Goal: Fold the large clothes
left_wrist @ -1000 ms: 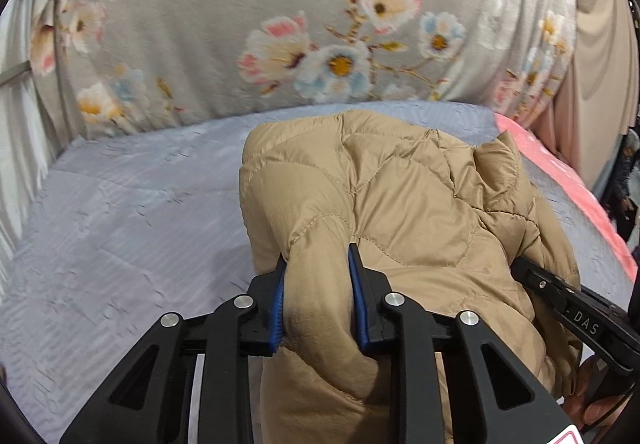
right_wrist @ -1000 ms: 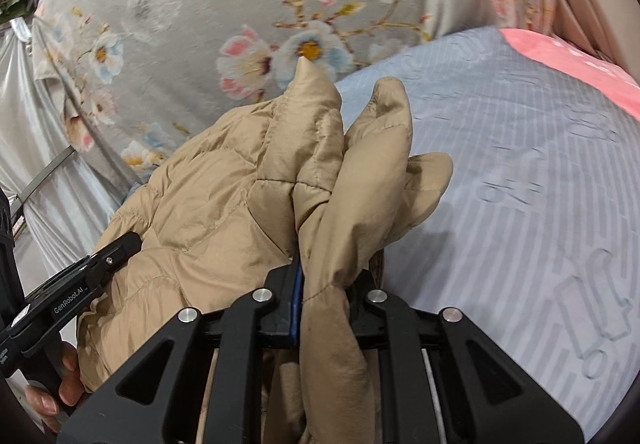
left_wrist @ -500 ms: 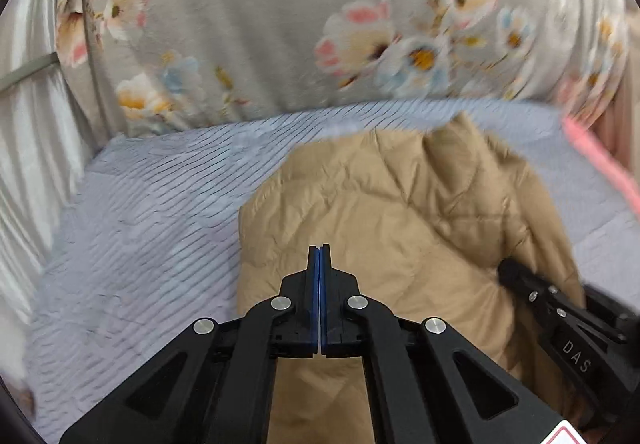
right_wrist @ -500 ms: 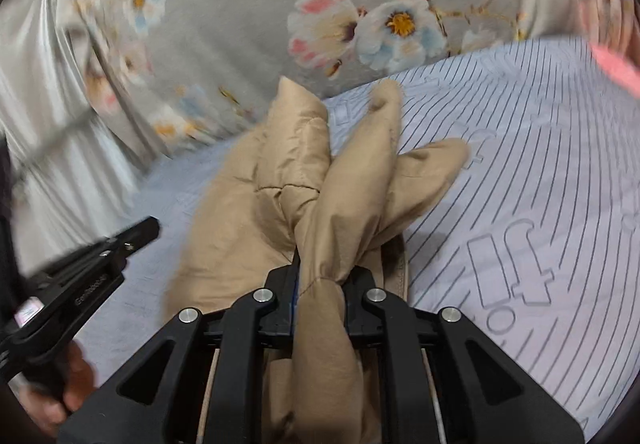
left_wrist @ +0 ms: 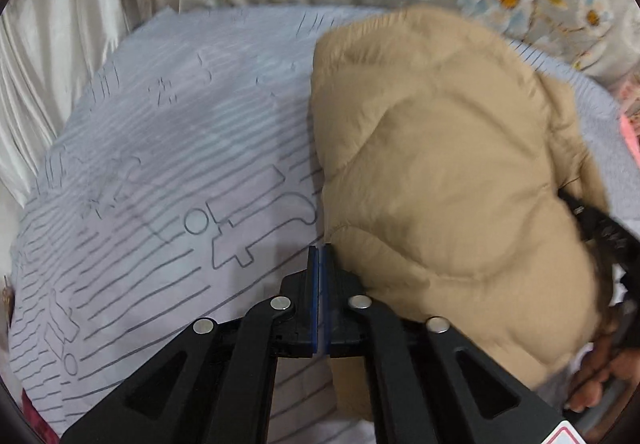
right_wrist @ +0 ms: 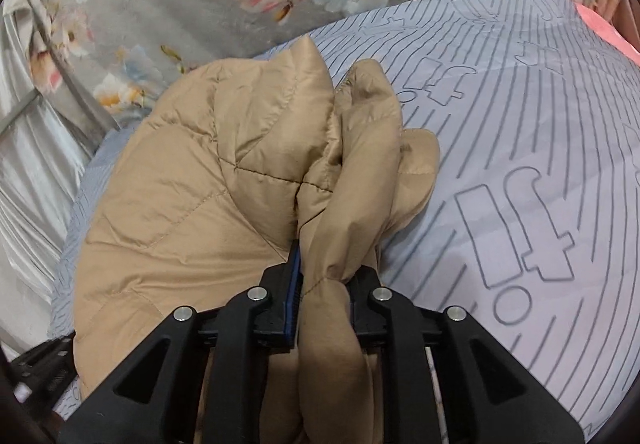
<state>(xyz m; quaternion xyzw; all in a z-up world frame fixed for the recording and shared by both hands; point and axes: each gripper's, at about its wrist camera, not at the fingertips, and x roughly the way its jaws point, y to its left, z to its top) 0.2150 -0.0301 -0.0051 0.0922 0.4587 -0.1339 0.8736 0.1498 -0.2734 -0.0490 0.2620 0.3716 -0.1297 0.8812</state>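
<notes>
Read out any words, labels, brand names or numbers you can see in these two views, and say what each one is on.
None reads clearly.
Bedsheet: outlined letter-like shapes, no legible word.
Right gripper's black arm, left wrist view: marking too blurred.
Left gripper's body, right wrist view: print too dark.
Sticker corner on the left gripper: cut off, no text.
Tan jacket: no label showing.

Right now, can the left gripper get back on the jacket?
Probably yes. The left gripper has its jaws shut on nothing, right beside the near edge of the tan jacket on the bed sheet. Nothing lies between them; the jaws would need to open first. The right gripper is clamped on a bunched fold.
</notes>
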